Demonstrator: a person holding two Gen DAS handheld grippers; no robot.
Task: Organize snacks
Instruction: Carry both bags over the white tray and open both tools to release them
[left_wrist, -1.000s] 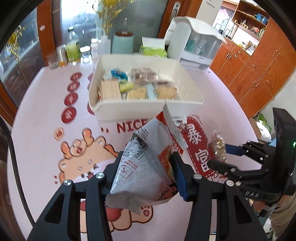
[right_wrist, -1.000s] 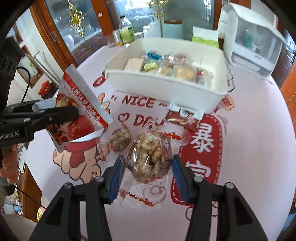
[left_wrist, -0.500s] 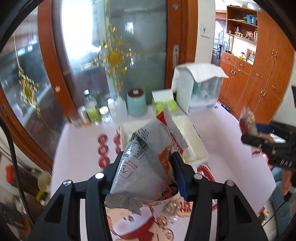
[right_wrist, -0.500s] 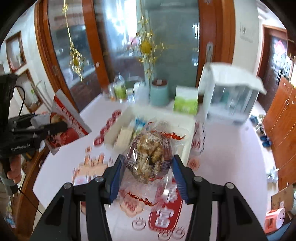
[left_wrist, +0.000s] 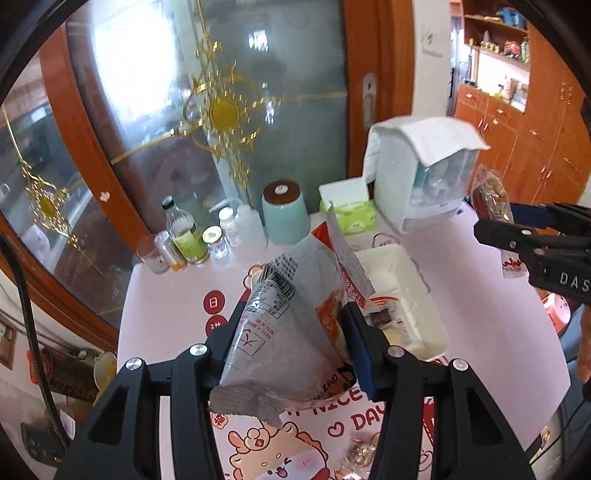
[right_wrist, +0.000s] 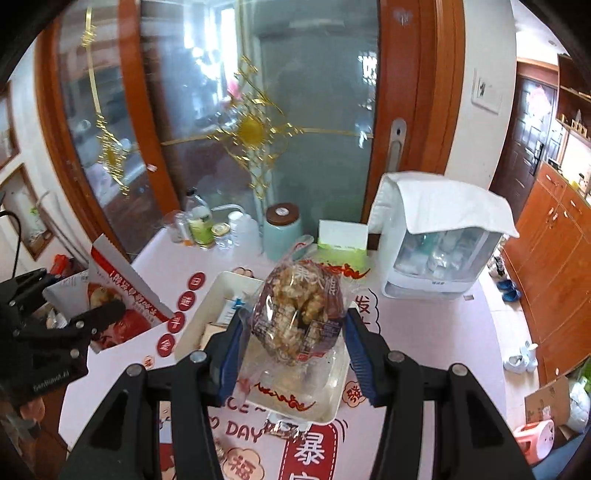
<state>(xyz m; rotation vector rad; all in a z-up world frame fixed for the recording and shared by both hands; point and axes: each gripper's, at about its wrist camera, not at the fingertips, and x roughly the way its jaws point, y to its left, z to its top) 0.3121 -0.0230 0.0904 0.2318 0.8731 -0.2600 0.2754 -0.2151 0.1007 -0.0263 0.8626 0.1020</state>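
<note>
Both grippers have risen well above the desk (right_wrist: 436, 332). Left gripper (left_wrist: 291, 339) jaws grip a chip bag (left_wrist: 280, 332); right gripper (right_wrist: 295, 343) jaws grip a clear snack bag (right_wrist: 299, 314) over the part-filled white bin (right_wrist: 207, 302). Neither deposited; loose snacks remain near.

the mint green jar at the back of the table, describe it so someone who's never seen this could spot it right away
Start at the big white countertop appliance at the table's far edge, before the glass door. Left of it sits a green tissue box, and left again the mint green jar. It is the only opaque, squat cylinder there, topped by a dark brown lid, unlike the clear bottles further left.
</note>
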